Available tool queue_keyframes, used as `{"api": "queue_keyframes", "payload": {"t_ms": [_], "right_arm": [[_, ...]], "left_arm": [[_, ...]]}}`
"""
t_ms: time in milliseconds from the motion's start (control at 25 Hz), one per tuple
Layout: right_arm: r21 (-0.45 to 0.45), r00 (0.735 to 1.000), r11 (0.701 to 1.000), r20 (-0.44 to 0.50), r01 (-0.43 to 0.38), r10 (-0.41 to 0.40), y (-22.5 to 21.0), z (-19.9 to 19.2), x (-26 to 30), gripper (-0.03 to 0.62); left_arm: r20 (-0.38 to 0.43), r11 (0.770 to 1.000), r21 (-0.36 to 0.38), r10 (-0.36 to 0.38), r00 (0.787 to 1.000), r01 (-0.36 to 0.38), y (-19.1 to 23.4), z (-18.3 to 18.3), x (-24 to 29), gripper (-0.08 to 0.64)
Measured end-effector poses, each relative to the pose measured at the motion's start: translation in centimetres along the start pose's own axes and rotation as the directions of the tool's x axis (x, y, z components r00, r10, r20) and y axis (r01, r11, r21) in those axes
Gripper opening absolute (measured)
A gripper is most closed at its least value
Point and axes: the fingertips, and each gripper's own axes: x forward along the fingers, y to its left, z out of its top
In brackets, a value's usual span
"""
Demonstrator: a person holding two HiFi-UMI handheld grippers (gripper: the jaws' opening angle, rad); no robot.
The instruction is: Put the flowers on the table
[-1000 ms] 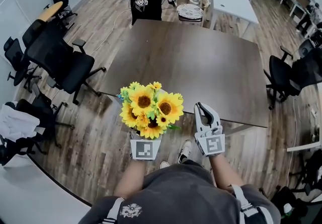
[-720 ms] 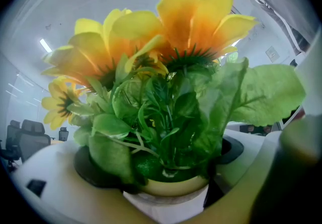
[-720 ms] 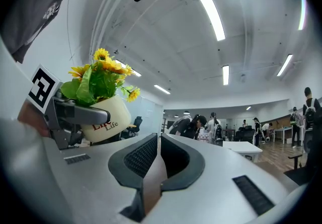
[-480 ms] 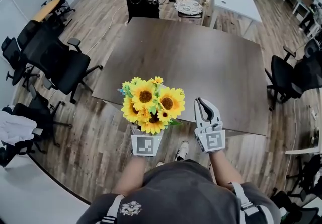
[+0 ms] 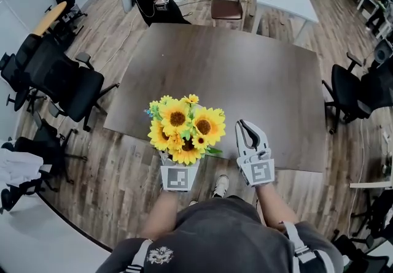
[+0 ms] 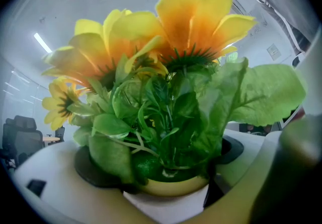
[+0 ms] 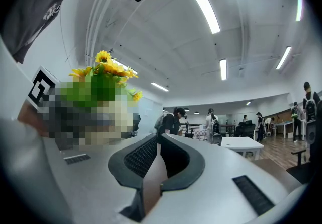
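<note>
The left claw (image 6: 168, 180) is clamped on the small yellowish pot (image 6: 173, 187) of the flowers (image 5: 184, 130), one jaw on each side of it, with green leaves spilling over both. The sunflower heads stand upright just ahead of that claw's cube (image 5: 178, 178), which carries a black-and-white square marker. From above, the bunch sits at the near edge of the dark counter (image 5: 245, 75); whether the pot is over the top or just short of it is hard to say. The right claw (image 7: 158, 140) is closed with nothing in it, its tips meeting. It is held just beside the flowers, on their right, at the same counter edge. Its cube (image 5: 260, 173) shows the same kind of square marker. The emblem on the person's shirt (image 5: 159, 256) is too small to read.
</note>
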Motion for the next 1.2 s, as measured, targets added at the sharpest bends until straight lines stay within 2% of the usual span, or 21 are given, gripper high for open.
{"api": "queue_keyframes", "payload": {"t_ms": [240, 360, 600, 760, 880, 1040, 1200], "right_arm": [[0.018, 1.000, 1.000, -0.005, -0.019, 0.019, -2.9, -1.4, 0.9, 0.026], [0.022, 0.999, 1.000, -0.036, -0.018, 0.019, -3.9, -1.8, 1.5, 0.026], [0.035, 0.997, 0.997, -0.030, -0.068, 0.069, -3.7, -2.5, 2.4, 0.026], [0.034, 0.996, 0.998, -0.073, -0.047, 0.050, -4.6, -3.1, 3.2, 0.026], [0.035, 0.995, 0.997, -0.076, -0.063, 0.065, -4.6, -3.7, 5.0, 0.026], [0.026, 0.995, 1.000, -0.096, -0.015, 0.017, -5.6, -4.2, 7.8, 0.026], [0.033, 0.995, 0.999, -0.094, -0.019, 0.022, -4.8, -5.2, 10.0, 0.026]], "left_arm": [[-0.029, 1.000, -0.002, 0.006, 1.000, -0.006, -1.3, -0.8, 2.9, 0.537], [-0.048, 1.000, 0.006, 0.015, 0.999, -0.015, -1.4, -1.2, 3.7, 0.537], [-0.067, 1.000, 0.004, 0.017, 0.998, -0.017, -0.9, -2.1, 4.6, 0.537], [-0.064, 1.000, 0.022, 0.004, 0.998, -0.003, -0.3, -2.6, 5.7, 0.537], [-0.057, 0.999, 0.027, -0.024, 0.998, 0.026, 0.6, -3.4, 7.6, 0.537], [-0.063, 0.998, 0.017, -0.063, 0.996, 0.064, 2.1, -4.6, 10.2, 0.537], [-0.053, 0.992, 0.042, -0.118, 0.992, 0.121, 3.1, -6.2, 11.9, 0.537]]}}
